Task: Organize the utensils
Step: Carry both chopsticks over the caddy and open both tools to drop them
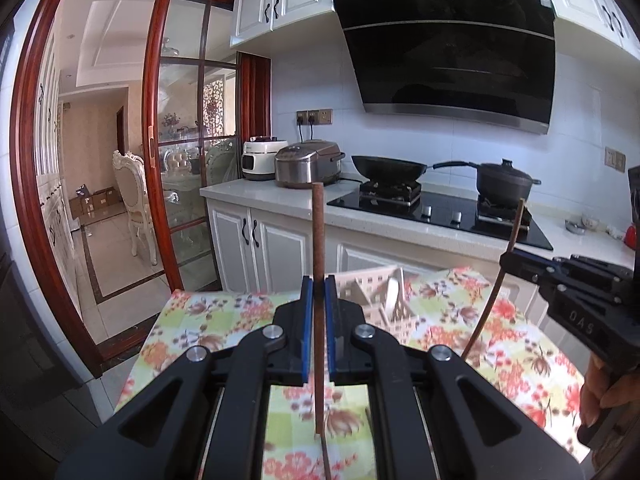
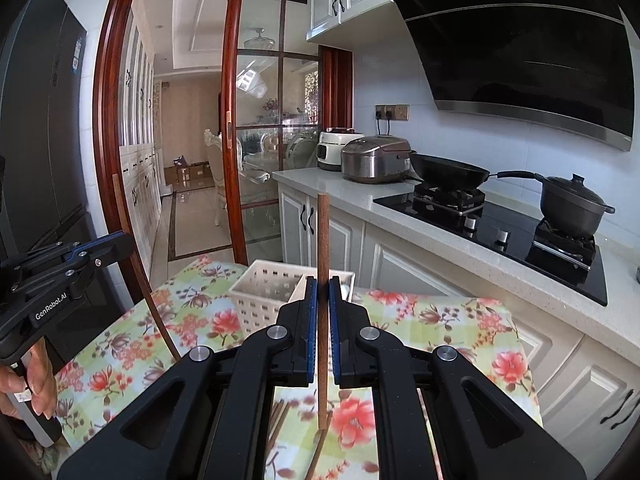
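One chopstick per gripper, both held upright above the floral surface [image 2: 460,320].

Left gripper [image 1: 319,290] and right gripper [image 2: 323,290] jaws each pinch a brown chopstick [image 1: 318,240] mid-shaft. Light, stiff, probably slippery; white basket [image 2: 264,292] sits just ahead.

Your left gripper [image 1: 319,292] is clamped tight, pointing level; your right gripper [image 2: 323,294] is clamped too, raised alongside, your hands [image 2: 28,380] gripping both handles.

Two brown chopsticks [image 1: 319,240] [image 2: 323,240] held upright, white slotted basket [image 2: 266,292] behind
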A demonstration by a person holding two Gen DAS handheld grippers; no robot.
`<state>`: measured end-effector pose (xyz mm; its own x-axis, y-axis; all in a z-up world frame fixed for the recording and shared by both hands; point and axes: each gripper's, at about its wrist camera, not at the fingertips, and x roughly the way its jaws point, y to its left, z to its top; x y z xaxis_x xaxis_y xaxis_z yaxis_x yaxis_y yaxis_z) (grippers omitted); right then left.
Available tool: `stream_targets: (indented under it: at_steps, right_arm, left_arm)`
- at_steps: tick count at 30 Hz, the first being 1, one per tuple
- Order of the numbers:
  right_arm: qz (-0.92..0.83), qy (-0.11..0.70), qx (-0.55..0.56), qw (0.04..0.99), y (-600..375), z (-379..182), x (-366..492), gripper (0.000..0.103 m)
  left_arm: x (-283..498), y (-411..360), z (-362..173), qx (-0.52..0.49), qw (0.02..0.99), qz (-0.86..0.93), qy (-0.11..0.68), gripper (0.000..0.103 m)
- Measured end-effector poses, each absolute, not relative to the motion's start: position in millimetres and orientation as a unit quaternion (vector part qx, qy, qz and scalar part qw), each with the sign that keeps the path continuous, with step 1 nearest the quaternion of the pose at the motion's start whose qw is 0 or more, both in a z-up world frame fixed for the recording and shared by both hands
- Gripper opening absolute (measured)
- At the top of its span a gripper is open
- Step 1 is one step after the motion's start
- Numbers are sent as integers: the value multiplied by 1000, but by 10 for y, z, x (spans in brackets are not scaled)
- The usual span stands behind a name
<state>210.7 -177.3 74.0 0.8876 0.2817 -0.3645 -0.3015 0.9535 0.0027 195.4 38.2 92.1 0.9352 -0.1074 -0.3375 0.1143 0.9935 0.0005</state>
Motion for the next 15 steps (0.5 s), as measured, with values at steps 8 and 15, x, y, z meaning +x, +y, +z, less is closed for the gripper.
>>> stream_targets:
  at_steps: [8,15]
  right_arm:
    - [155,156,-21,975,-1707,1140,2475,7]
    - [158,149,-27,976,-1591,1344,2871,7]
  left_arm:
    - [2377,296,1406,9,989,-56,140,6]
    - [2796,152,1741,20,990,-61,127,6]
